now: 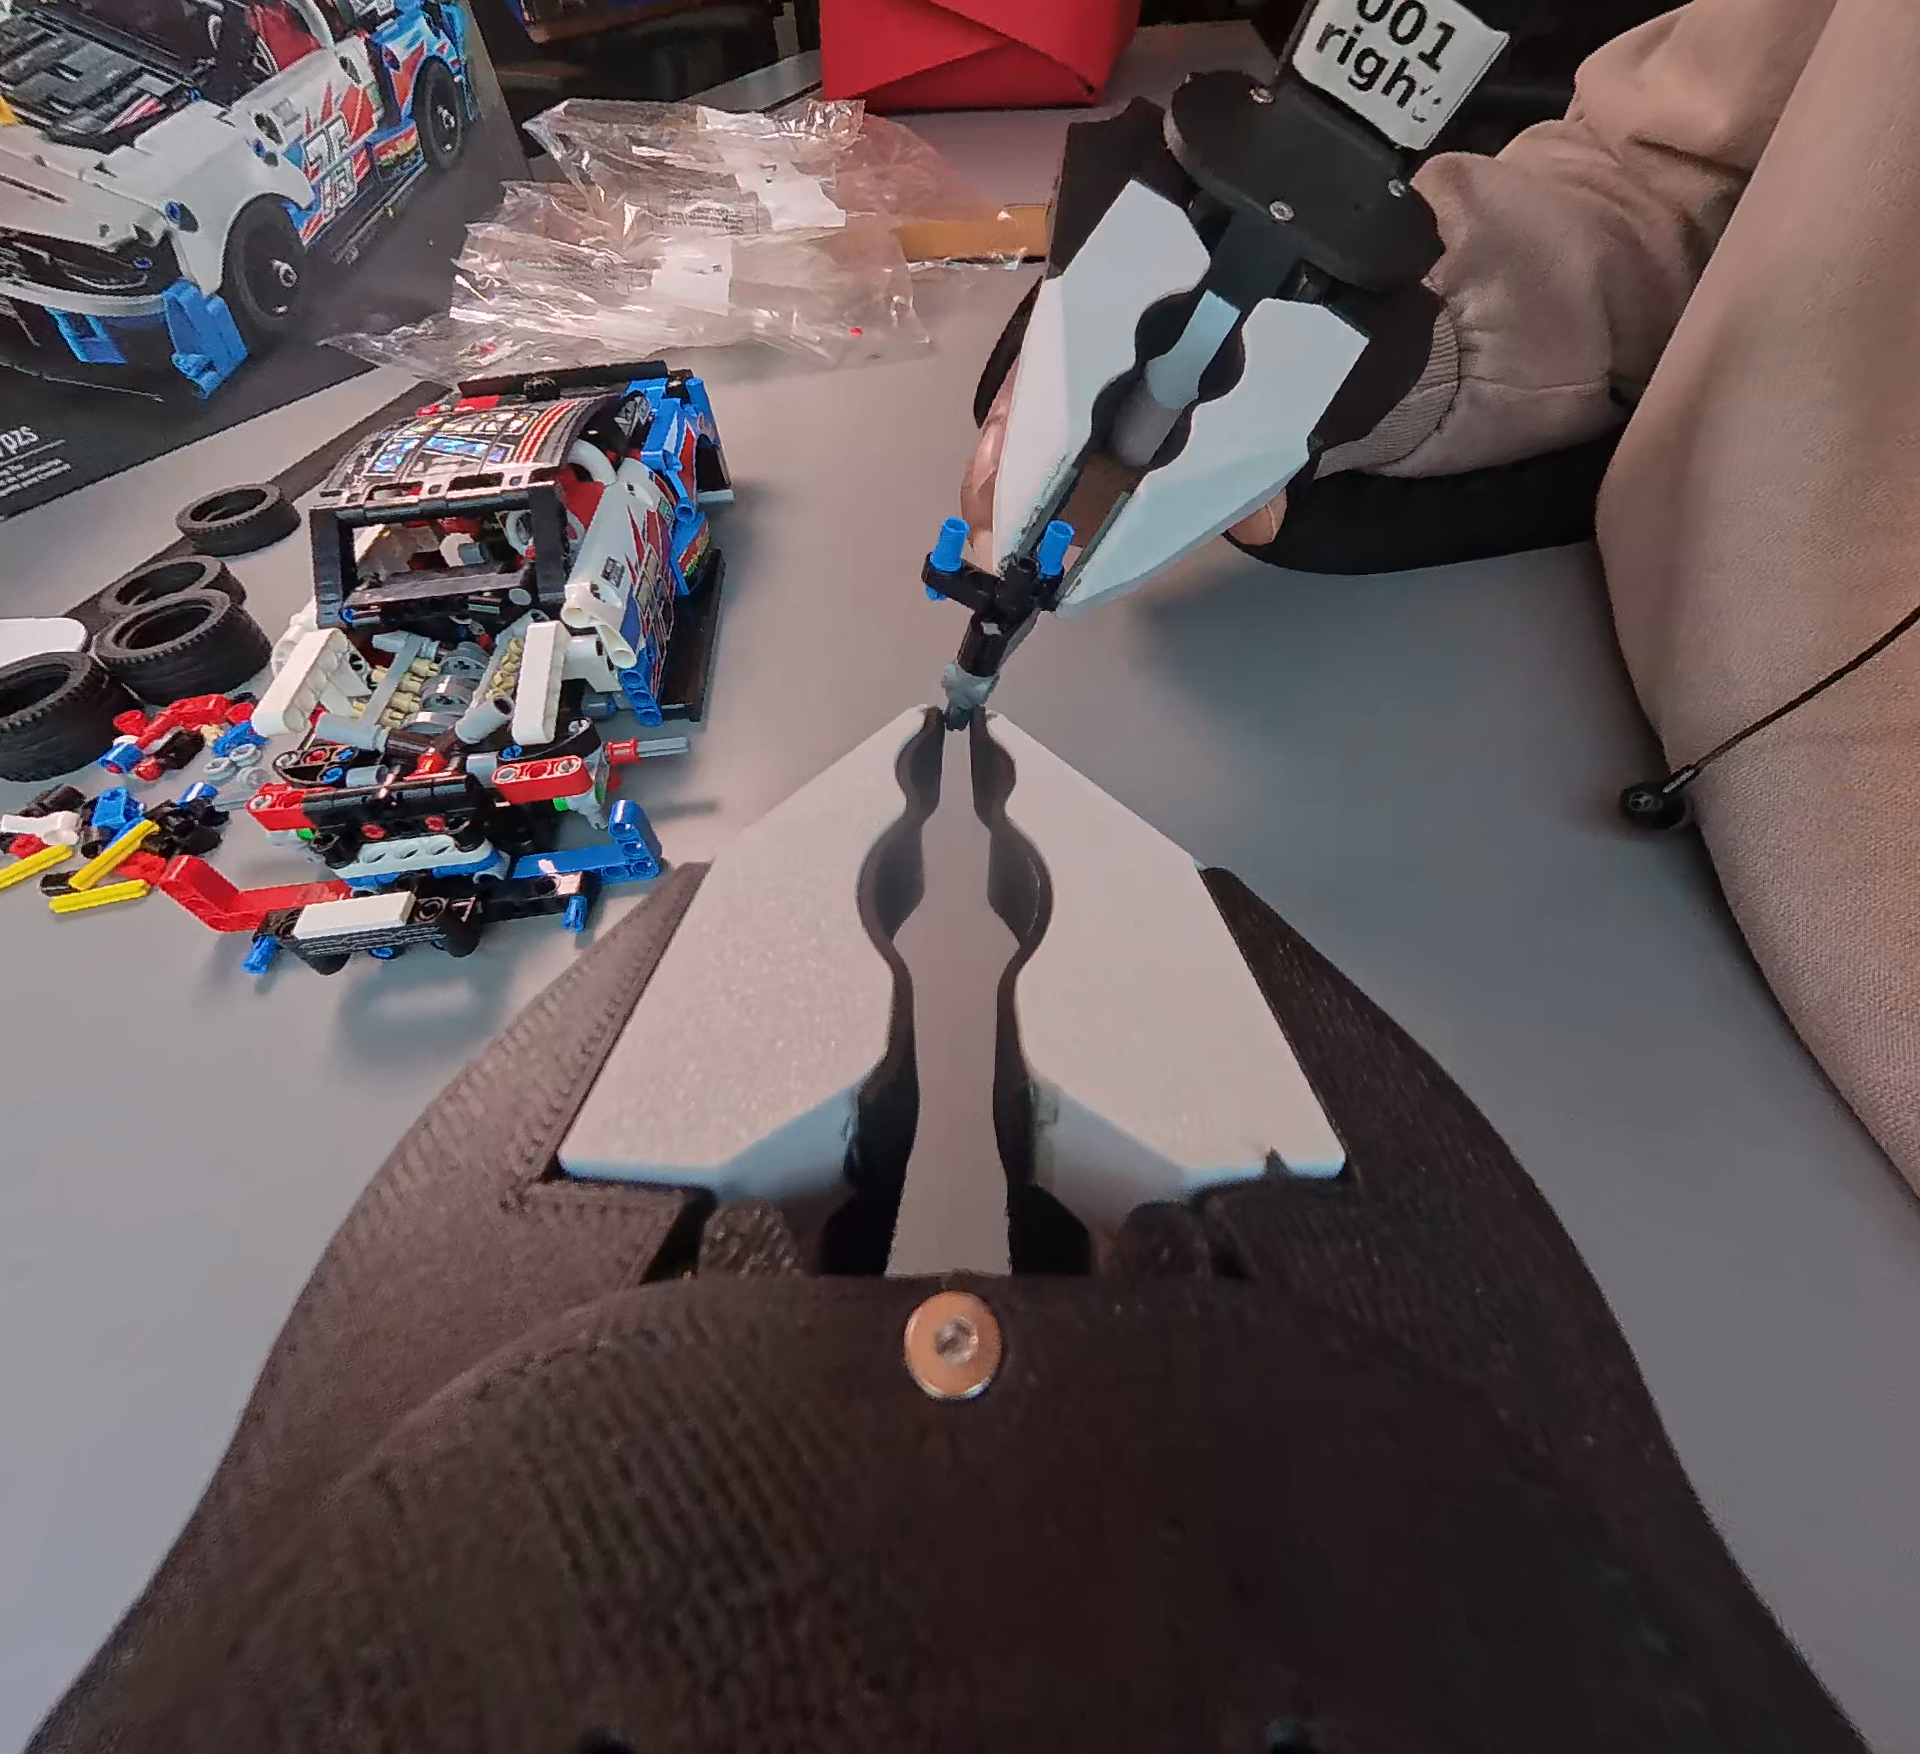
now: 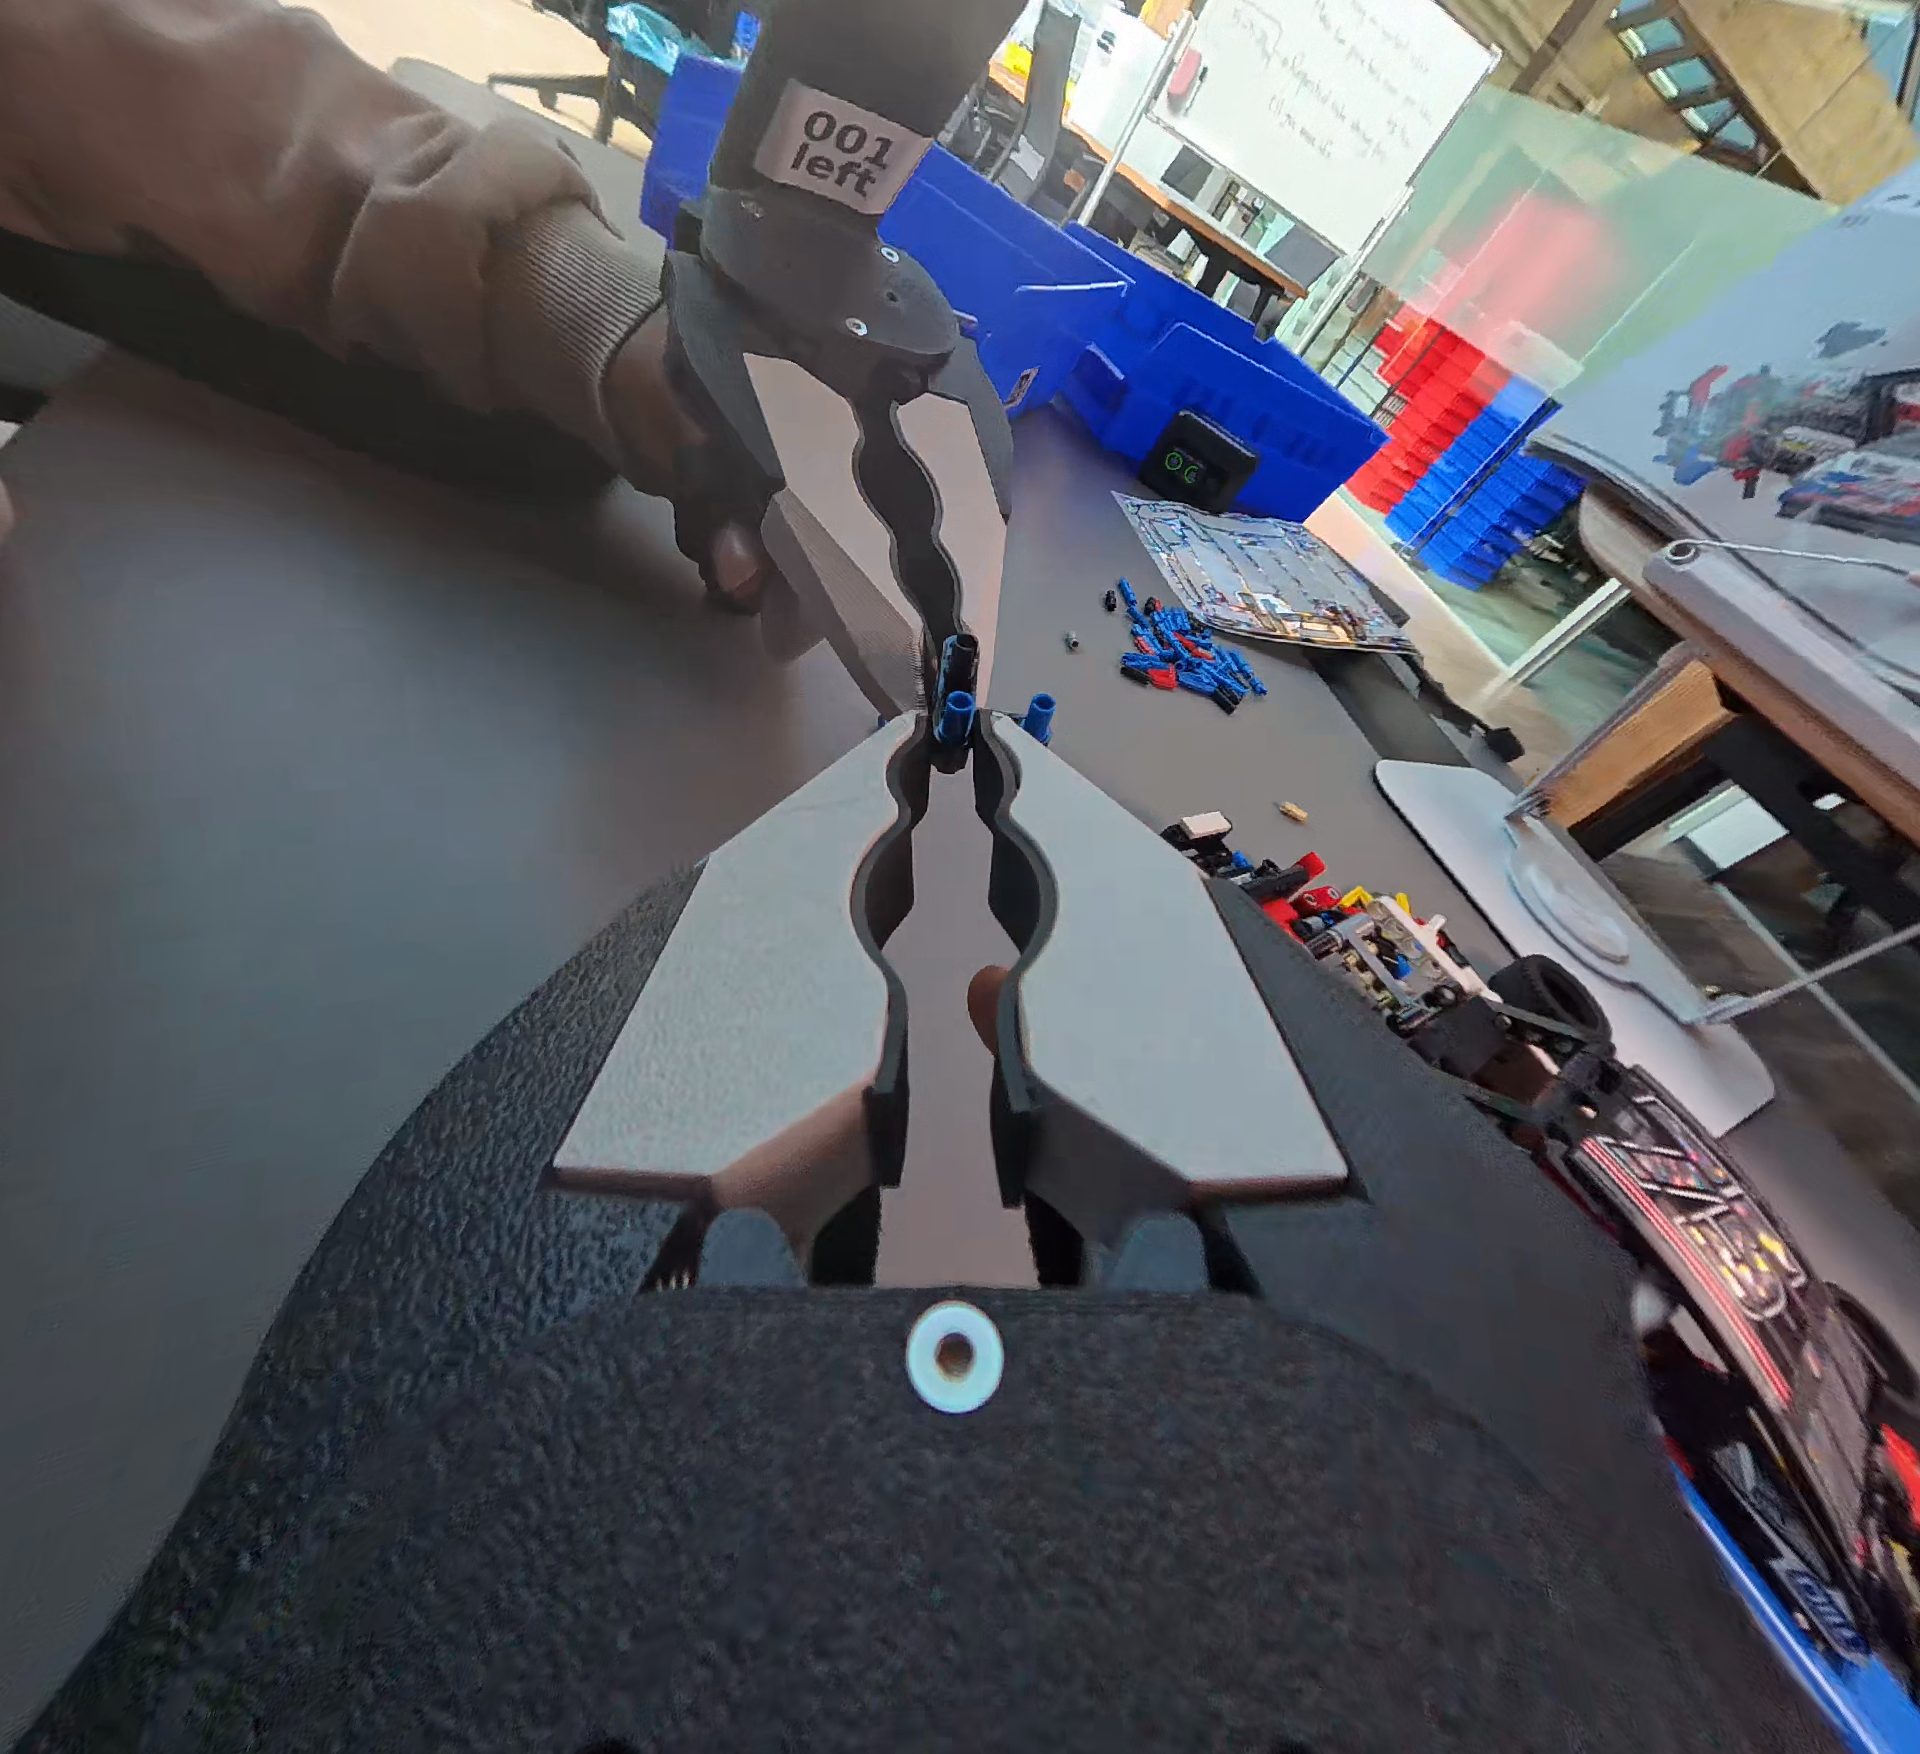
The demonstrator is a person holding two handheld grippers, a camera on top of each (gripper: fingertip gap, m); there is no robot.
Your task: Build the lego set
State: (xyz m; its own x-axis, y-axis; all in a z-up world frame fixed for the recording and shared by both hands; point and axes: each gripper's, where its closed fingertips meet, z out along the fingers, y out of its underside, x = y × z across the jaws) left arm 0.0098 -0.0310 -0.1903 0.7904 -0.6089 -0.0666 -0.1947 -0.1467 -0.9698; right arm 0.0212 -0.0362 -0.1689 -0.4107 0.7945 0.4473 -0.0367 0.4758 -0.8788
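Lego piece [image 1: 992, 598] pinched between both grippers.

My left hand-held gripper [image 1: 957, 719] has a rough, ribbed matt black plastic body, smooth matt pale finger plates and one shiny metal screw [image 1: 953, 1343]. The right hand-held gripper [image 2: 952, 736] looks grainier, pebbled black. The counter [image 1: 1299, 873] is smooth, matt grey. The half-built car [image 1: 499, 624] is glossy hard plastic with shiny stickers; the tyres [image 1: 177, 634] look like dull treaded rubber. The empty bags [image 1: 686, 239] are crinkled clear film. My sleeve [image 1: 1558, 270] is soft ribbed cloth. The box [image 1: 208, 135] is printed card.
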